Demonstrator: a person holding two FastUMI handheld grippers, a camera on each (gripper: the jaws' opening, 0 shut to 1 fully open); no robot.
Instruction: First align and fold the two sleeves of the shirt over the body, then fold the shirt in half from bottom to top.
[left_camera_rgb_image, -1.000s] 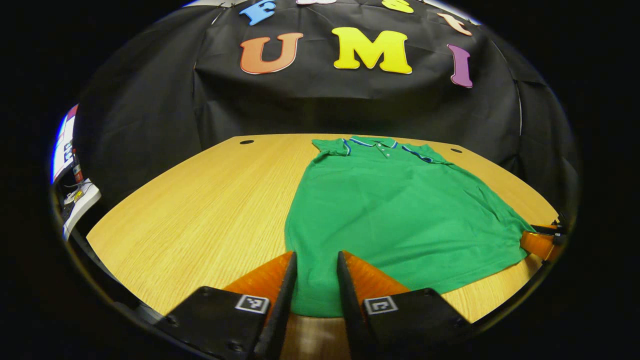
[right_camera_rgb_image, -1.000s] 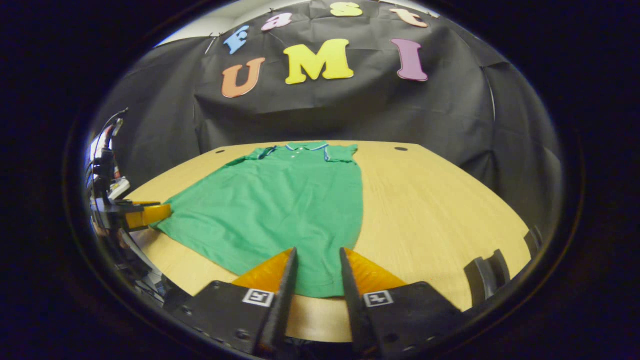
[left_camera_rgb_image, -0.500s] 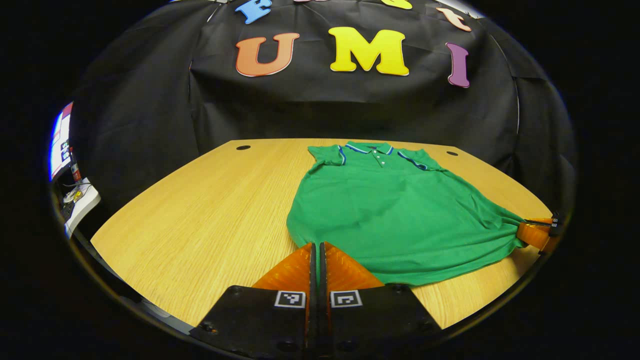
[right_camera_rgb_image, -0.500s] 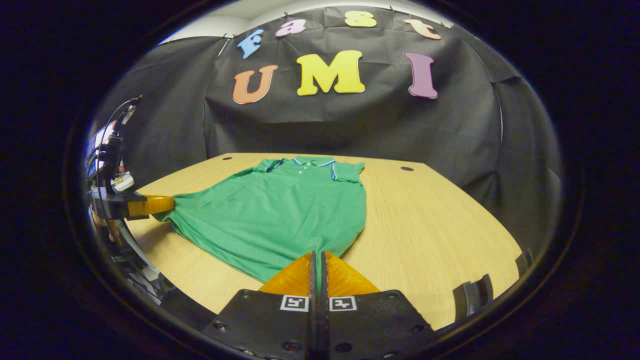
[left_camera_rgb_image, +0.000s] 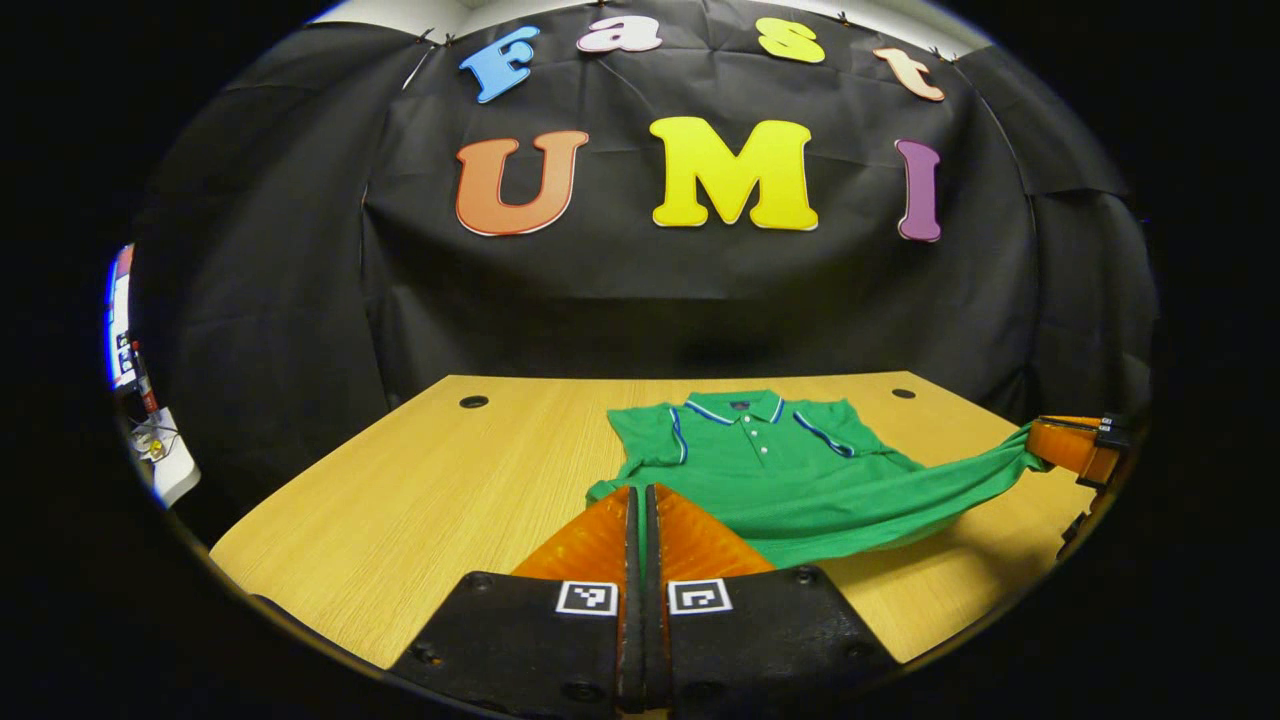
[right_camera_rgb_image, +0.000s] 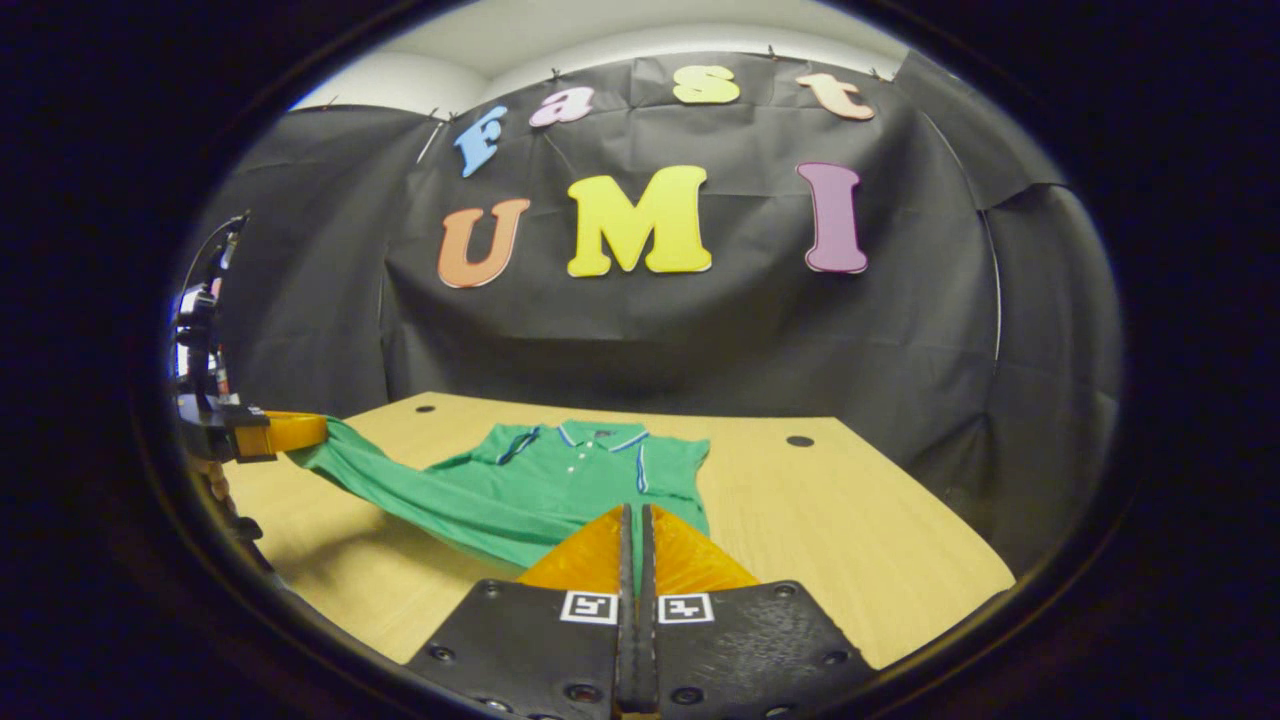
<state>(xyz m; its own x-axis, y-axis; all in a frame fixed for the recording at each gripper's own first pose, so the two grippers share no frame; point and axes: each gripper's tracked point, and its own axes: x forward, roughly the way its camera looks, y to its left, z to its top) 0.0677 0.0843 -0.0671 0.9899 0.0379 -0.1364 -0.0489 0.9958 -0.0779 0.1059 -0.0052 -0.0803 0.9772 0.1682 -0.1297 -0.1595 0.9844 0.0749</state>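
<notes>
A green polo shirt (left_camera_rgb_image: 770, 455) lies collar-far on the wooden table (left_camera_rgb_image: 420, 500), both sleeves folded in over its body. In the left gripper view my left gripper (left_camera_rgb_image: 637, 490) is shut on the hem's left corner, raised above the table. The right gripper (left_camera_rgb_image: 1070, 445) at the far right edge pinches the other hem corner, and the hem hangs stretched between them. In the right gripper view my right gripper (right_camera_rgb_image: 632, 510) is shut on the shirt (right_camera_rgb_image: 570, 480) hem, and the left gripper (right_camera_rgb_image: 285, 432) holds its corner at the left.
The table (right_camera_rgb_image: 860, 540) has small round cable holes near its back corners (left_camera_rgb_image: 473, 401) (right_camera_rgb_image: 799, 440). Black cloth walls close the booth behind and at both sides. Equipment and cables stand beyond the table's left edge (left_camera_rgb_image: 160, 455).
Both grippers went from open around the hem to shut on it. They then rose, lifting the lower part of the shirt off the table while the collar end stayed flat.
</notes>
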